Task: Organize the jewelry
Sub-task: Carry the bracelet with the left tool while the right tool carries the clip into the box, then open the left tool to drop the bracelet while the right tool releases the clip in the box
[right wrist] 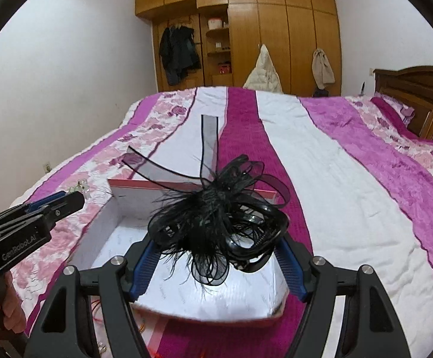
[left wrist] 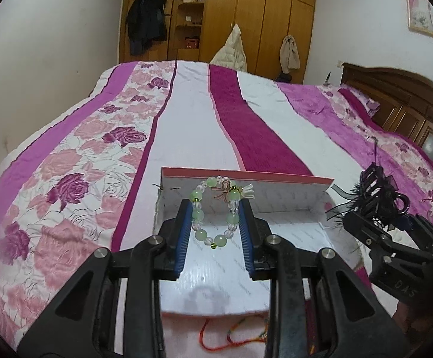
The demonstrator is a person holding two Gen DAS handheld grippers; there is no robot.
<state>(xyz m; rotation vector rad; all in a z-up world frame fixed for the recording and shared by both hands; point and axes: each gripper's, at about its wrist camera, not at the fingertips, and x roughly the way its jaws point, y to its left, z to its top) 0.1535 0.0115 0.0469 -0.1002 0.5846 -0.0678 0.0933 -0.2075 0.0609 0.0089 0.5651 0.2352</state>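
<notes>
My left gripper [left wrist: 216, 214] is shut on a green and clear bead bracelet [left wrist: 215, 208] with a pink bow charm, held above the open white box [left wrist: 216, 280] with a pink rim. My right gripper [right wrist: 218, 244] is shut on a black feathered hair clip [right wrist: 219, 211] with mesh ribbons, also held over the box [right wrist: 204, 298]. The right gripper with the hair clip [left wrist: 374, 191] shows at the right of the left wrist view. The left gripper [right wrist: 67, 200] shows at the left of the right wrist view, with a bit of the bracelet [right wrist: 80, 188] at its tip.
The box lies on a bed with a pink, purple and white floral cover [left wrist: 97, 155]. A red and multicoloured cord [left wrist: 234, 337] lies on the cover in front of the box. A wooden headboard [right wrist: 419, 101] is at the right, a wardrobe [right wrist: 246, 29] behind.
</notes>
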